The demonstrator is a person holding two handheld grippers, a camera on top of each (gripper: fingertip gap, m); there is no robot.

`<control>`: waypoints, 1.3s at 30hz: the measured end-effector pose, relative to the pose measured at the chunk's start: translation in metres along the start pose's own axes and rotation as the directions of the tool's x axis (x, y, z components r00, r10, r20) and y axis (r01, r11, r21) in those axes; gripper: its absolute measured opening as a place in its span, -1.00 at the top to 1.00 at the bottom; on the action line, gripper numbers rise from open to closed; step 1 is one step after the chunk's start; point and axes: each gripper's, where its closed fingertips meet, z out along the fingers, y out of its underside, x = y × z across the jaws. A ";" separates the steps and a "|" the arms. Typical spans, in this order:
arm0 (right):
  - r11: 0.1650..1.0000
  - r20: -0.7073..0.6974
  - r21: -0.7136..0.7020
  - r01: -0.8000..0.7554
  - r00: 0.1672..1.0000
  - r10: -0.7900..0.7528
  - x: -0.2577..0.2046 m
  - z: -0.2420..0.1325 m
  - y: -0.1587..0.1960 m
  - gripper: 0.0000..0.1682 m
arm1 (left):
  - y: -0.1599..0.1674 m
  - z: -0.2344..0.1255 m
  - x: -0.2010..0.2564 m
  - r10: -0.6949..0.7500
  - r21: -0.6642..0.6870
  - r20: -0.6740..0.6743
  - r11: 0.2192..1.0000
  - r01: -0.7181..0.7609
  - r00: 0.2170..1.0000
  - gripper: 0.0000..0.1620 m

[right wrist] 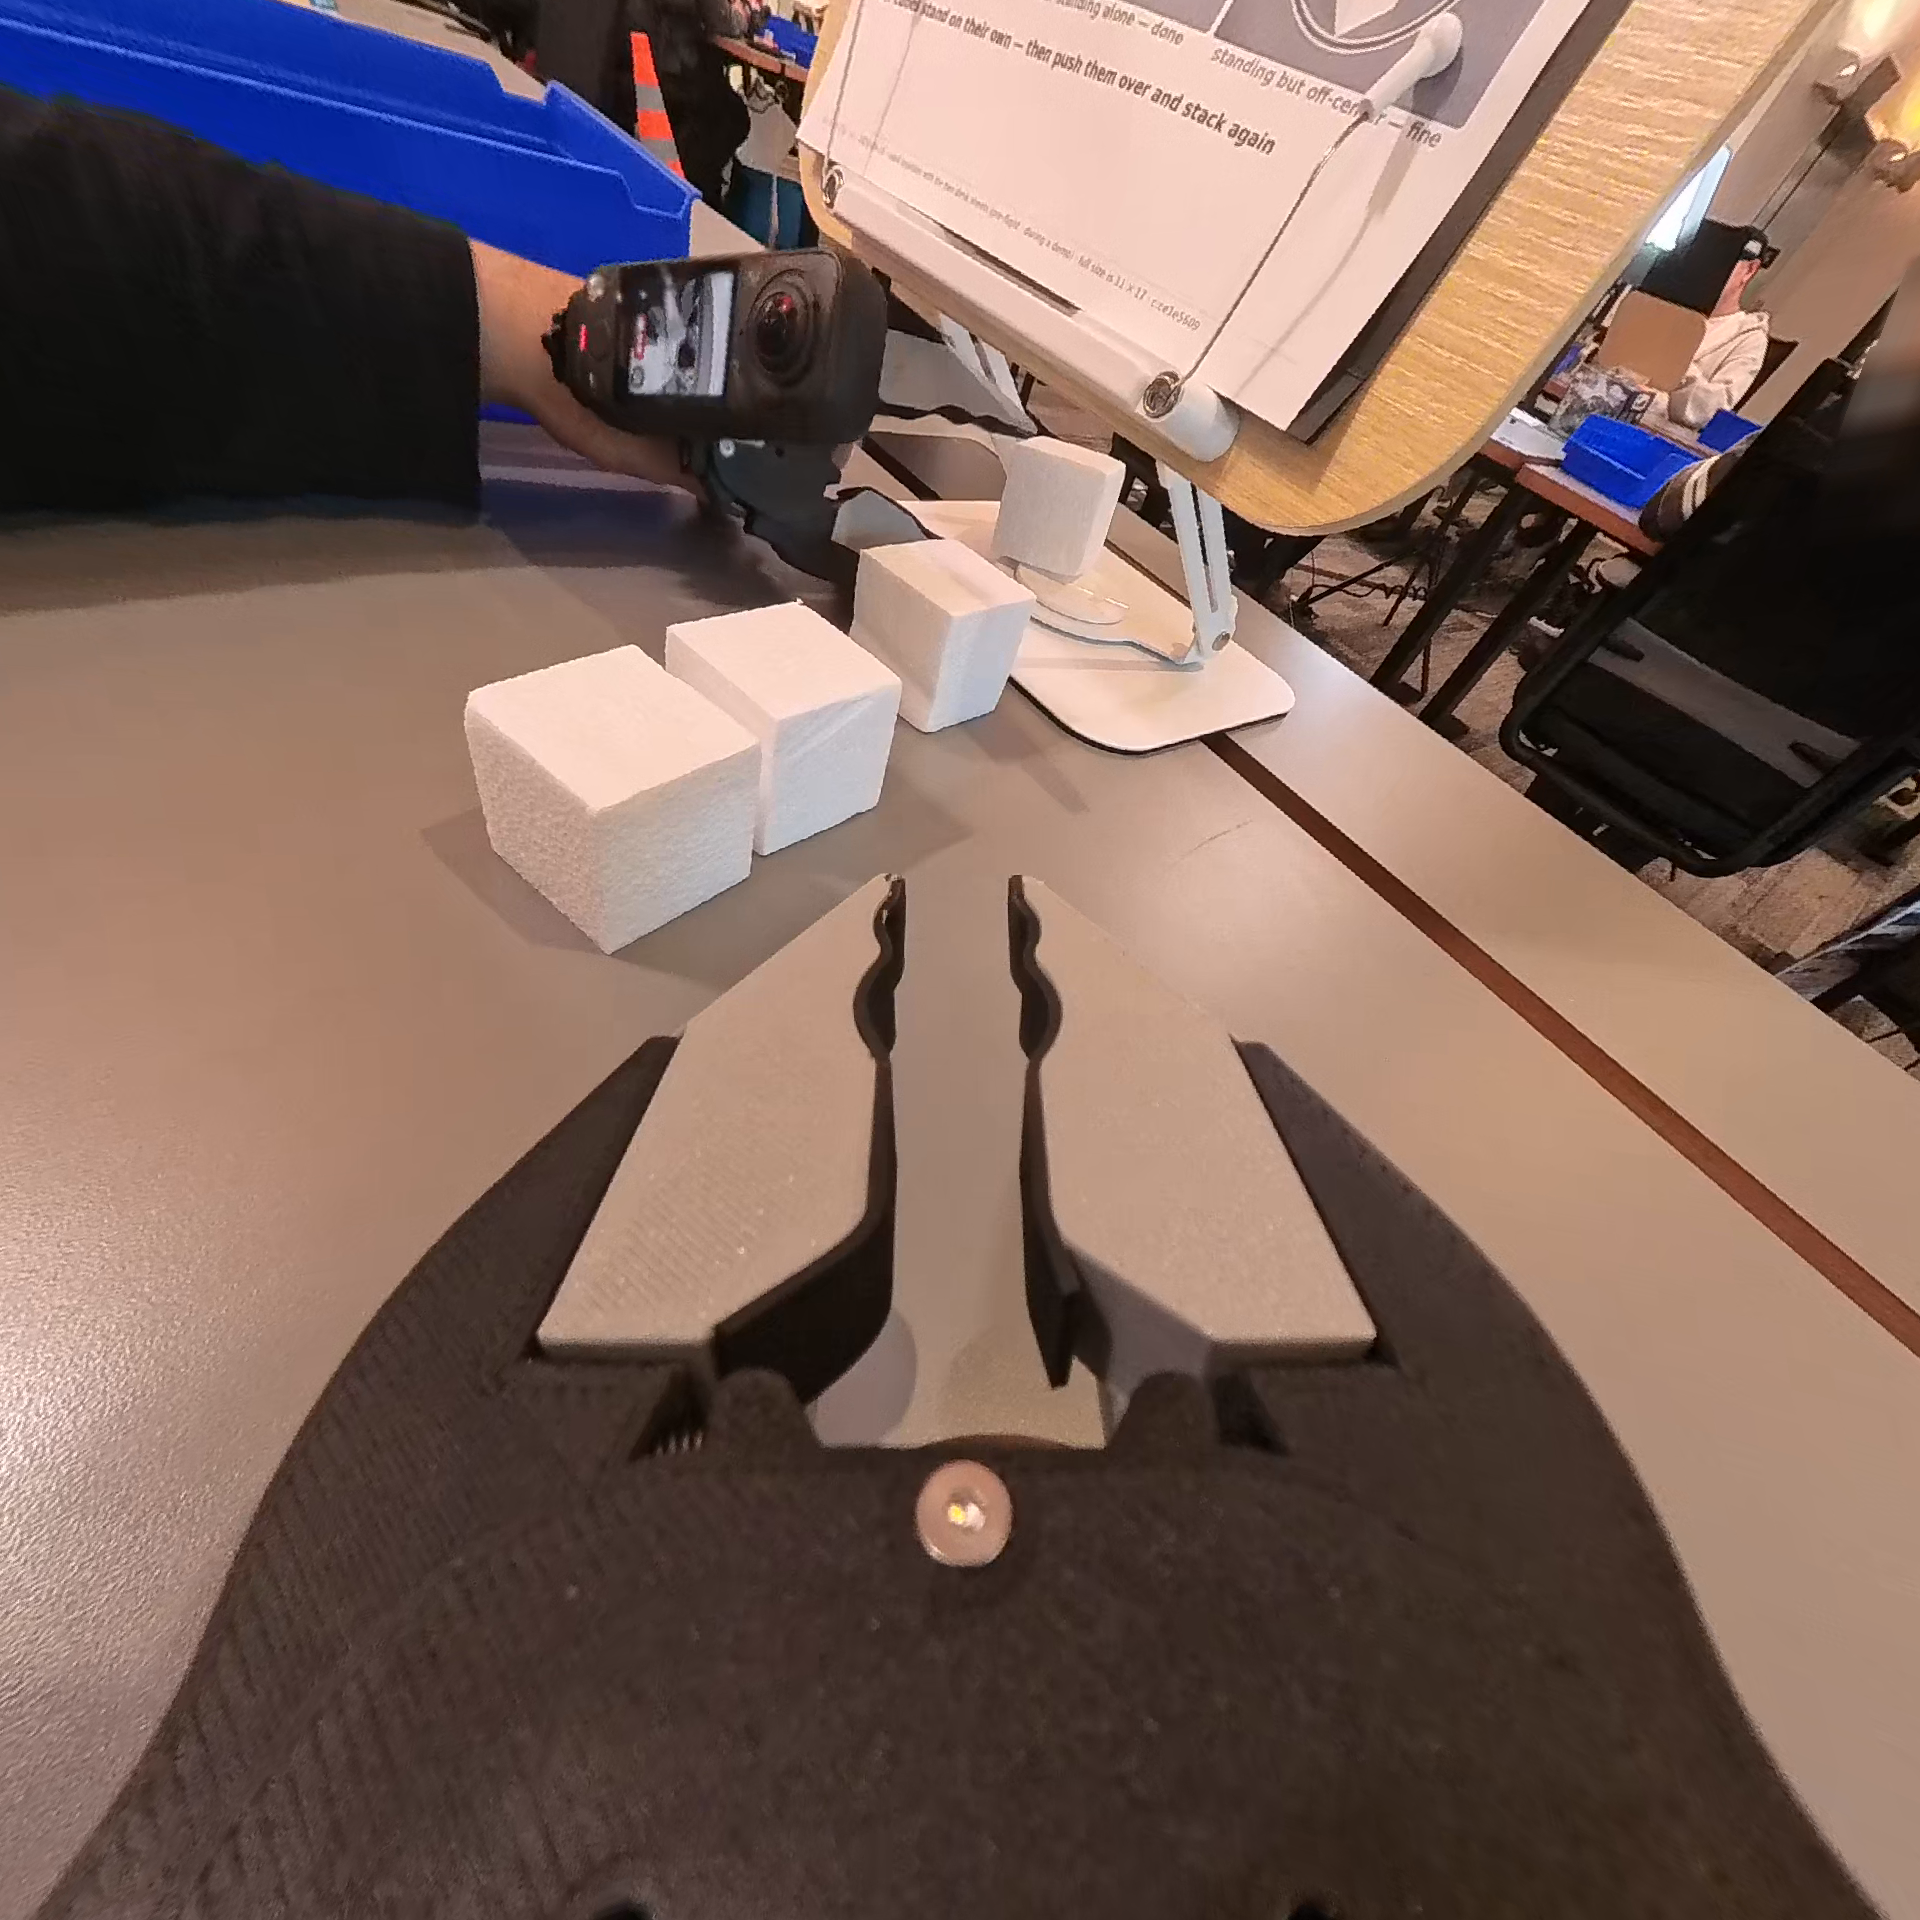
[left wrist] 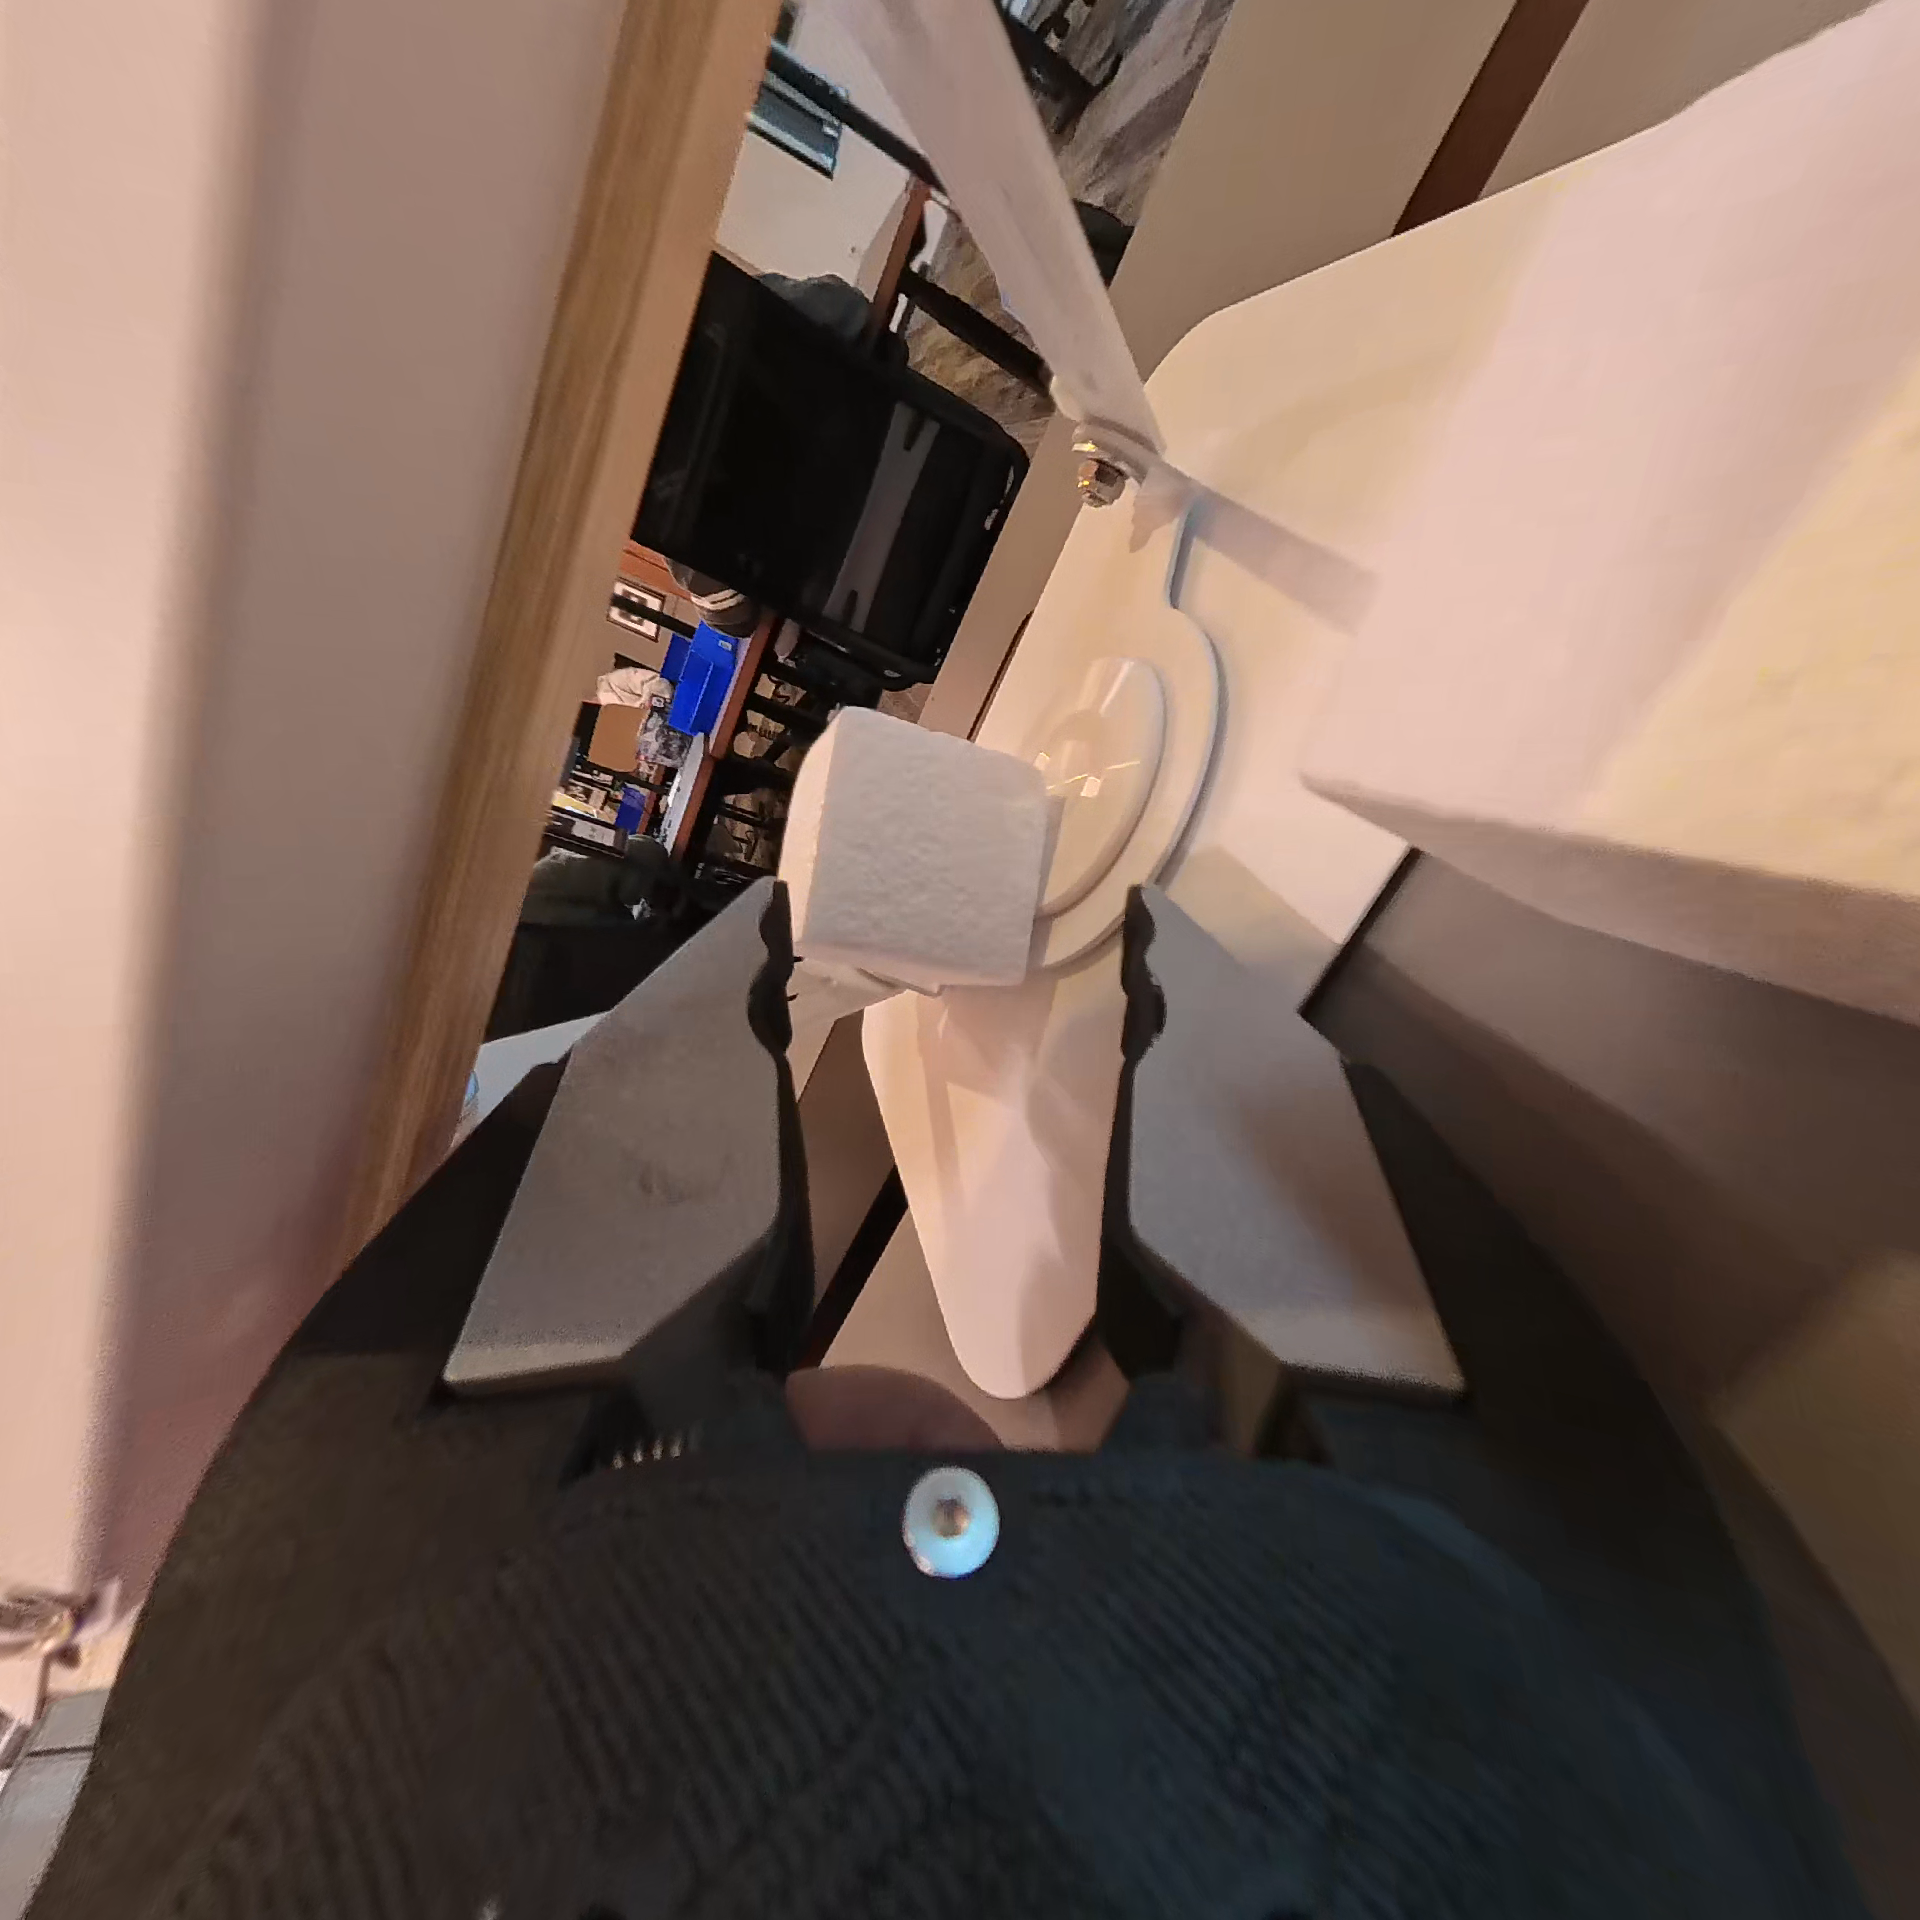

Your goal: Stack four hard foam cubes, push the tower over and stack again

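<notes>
**Four foam cubes lie toppled in a row toward the stand**

Left wrist view: the camera is rolled hard onto its side. The left gripper has its grey fingers spread wide, with nothing between them. Just past the fingertips sits the farthest cube, tilted on the round disc of the white stand base; it lies close to the tip of one finger, though whether they touch cannot be told. A large pale block fills the right edge of the view, too close and blurred to name with certainty. A wood-edged board crosses the left side.

Right wrist view: the right gripper hovers low over the grey table, its fingers parted by a narrow gap and holding nothing. Ahead and slightly left stands the nearest cube, with the second cube touching it or just beside it. The third cube rests a little apart, at the edge of the stand base. The farthest cube sits tilted on the base beneath the sloping board with a printed sheet. Behind the row, a hand in a dark sleeve holds the left gripper, topped by a black camera, low at the table by the third cube. A blue bin stands at the back left.
</notes>
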 end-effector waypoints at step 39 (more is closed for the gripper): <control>1.000 0.007 0.002 -0.005 1.000 0.005 0.000 0.000 0.000 0.80 | 0.009 0.014 -0.014 0.029 -0.023 0.090 0.999 -0.027 0.996 0.45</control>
